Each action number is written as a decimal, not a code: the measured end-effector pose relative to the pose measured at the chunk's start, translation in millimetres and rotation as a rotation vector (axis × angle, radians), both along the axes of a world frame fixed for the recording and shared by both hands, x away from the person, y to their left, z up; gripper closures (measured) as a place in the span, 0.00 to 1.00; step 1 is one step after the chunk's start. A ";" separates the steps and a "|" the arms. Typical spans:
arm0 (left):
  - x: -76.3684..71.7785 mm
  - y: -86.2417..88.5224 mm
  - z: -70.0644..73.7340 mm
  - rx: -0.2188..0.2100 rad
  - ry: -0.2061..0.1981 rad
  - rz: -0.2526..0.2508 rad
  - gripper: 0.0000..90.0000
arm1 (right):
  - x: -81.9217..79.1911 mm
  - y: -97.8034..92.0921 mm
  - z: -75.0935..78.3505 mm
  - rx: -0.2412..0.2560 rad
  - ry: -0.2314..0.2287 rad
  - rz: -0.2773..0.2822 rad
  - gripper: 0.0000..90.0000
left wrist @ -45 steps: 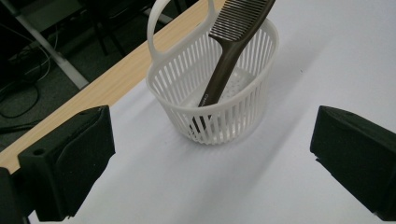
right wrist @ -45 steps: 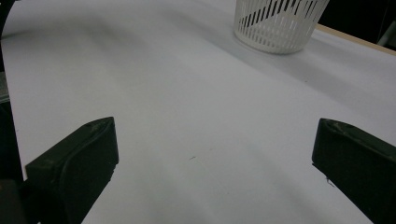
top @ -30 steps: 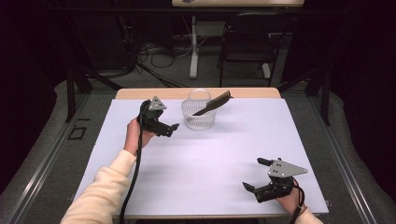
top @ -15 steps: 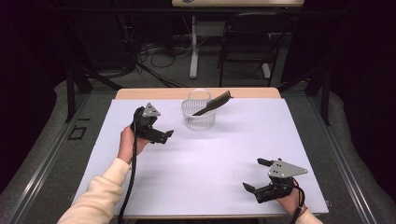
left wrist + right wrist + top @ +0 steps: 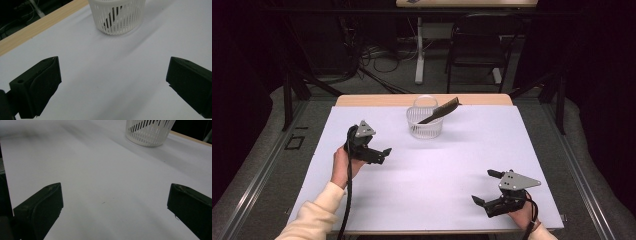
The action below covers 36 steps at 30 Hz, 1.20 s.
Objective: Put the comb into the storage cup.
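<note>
The dark comb (image 5: 439, 111) already leans in the white slotted basket (image 5: 425, 122) at 12 o'clock on the surface (image 5: 437, 170), so little seems left, with left gripper (image 5: 379, 154) and right gripper (image 5: 484, 189) both empty, fingers apart.

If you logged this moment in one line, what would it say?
left claw: open, empty, near basket | right claw: open, empty, near front edge | comb: leaning in basket | table: white sheet
</note>
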<state>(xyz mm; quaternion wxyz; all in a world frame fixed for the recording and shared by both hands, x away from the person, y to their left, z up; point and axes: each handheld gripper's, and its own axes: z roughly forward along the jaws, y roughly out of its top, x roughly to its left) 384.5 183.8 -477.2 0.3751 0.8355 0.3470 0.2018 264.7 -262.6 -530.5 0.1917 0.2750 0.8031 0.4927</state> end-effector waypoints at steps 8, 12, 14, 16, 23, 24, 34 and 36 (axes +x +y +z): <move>-14.2 10.4 -7.5 -0.002 0.001 0.018 0.00 | -0.3 0.5 0.1 -0.002 0.000 0.002 0.00; -23.1 13.8 -10.5 -0.003 -0.008 0.027 0.00 | -0.3 0.2 0.2 0.000 -0.003 -0.002 0.00; -27.3 15.4 -12.4 -0.004 -0.008 0.029 0.00 | -0.1 0.0 0.1 0.001 -0.002 -0.002 0.00; -31.3 16.9 -14.8 -0.013 -0.004 0.032 0.00 | -0.2 0.1 0.2 0.001 -0.001 -0.002 0.00; -48.8 22.2 -18.9 -0.019 -0.022 0.047 0.00 | -0.4 -0.3 0.6 0.000 -0.003 -0.002 0.00; -51.3 23.4 -19.4 -0.020 -0.023 0.050 0.00 | -0.5 -0.1 0.7 0.002 -0.003 -0.001 0.00; -72.7 36.4 -26.3 -0.046 -0.047 0.084 0.00 | -0.7 0.1 0.6 -0.001 0.000 -0.002 0.00; -76.7 37.7 -29.7 -0.048 -0.040 0.085 0.00 | -1.4 0.0 1.0 -0.001 0.000 -0.002 0.00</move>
